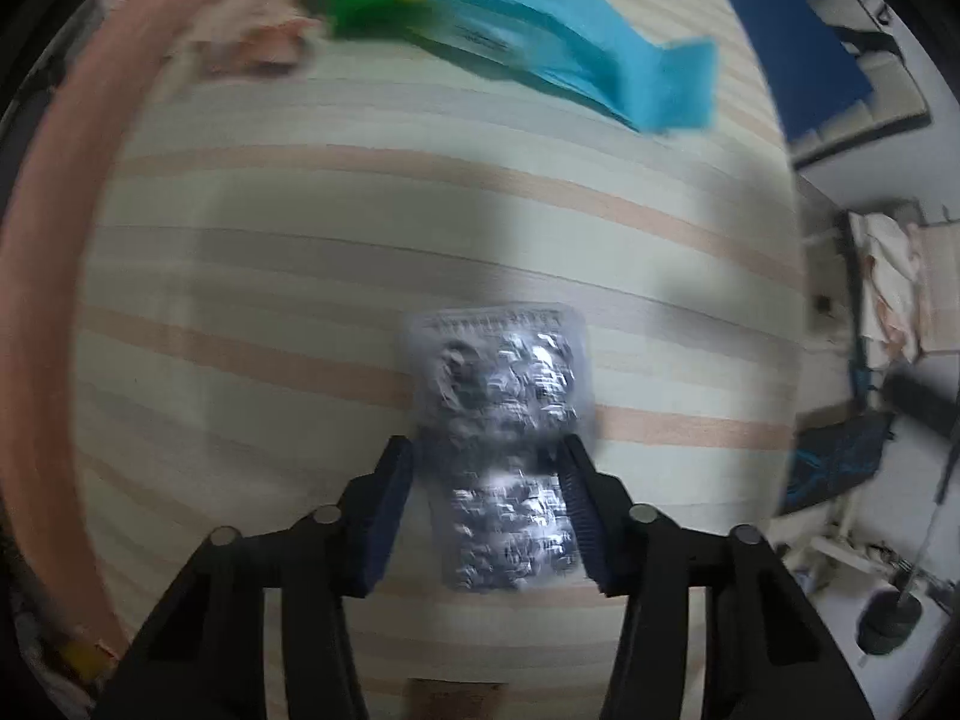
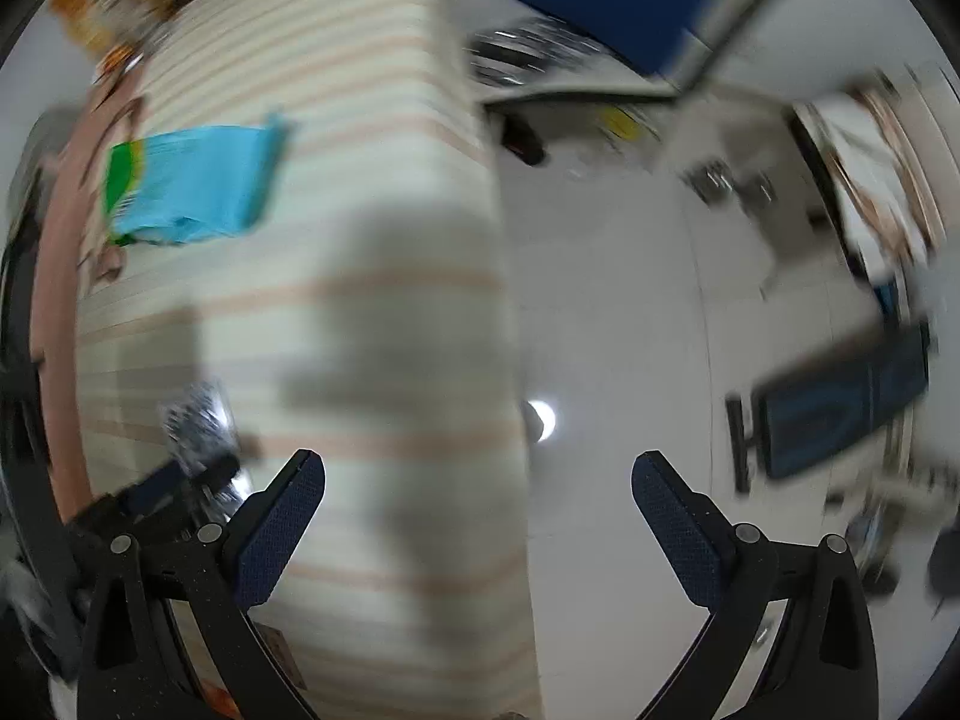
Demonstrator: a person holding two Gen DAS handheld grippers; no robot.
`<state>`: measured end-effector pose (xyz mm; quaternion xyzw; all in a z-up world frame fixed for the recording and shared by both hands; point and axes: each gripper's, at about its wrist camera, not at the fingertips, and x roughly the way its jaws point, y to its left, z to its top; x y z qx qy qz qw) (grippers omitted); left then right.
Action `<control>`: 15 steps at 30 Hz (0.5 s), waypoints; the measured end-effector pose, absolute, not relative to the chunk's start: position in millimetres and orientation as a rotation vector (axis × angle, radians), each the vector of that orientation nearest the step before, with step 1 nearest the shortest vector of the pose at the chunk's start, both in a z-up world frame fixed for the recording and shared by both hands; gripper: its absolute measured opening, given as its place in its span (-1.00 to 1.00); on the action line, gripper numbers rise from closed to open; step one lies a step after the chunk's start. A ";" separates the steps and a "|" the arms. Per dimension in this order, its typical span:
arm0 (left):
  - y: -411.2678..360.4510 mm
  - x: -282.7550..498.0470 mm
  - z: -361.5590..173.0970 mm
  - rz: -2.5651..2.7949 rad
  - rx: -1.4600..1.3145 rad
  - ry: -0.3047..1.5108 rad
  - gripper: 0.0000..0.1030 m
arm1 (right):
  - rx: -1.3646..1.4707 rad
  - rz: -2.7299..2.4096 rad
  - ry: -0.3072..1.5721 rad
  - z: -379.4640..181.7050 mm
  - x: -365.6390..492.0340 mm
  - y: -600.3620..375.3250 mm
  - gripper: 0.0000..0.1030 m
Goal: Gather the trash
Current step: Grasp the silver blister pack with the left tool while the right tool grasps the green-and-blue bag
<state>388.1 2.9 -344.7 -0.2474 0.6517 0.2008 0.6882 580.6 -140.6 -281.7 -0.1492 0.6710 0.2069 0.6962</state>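
The silver pill pack (image 1: 501, 438) lies flat on the striped cloth (image 1: 288, 276), its long axis running straight away from the left gripper (image 1: 489, 480), between jaws closed against its long edges. Only the right view shows the pale floor (image 2: 612, 312); the right gripper (image 2: 477, 504) is wide open, empty.

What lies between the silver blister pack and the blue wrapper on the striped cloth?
Only bare striped cloth lies between the blister pack and the blue wrapper; the left wrist view shows this.
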 end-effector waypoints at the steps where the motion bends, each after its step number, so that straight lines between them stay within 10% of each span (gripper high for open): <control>1: 14.3 380.6 -344.0 0.476 -0.552 1.449 -0.13 | -0.381 0.524 1.481 -278.3 586.6 -118.8 1.00; 15: 110.2 296.4 -354.4 0.682 -0.803 1.388 0.04 | -1.158 1.010 1.192 -323.8 590.5 138.0 1.00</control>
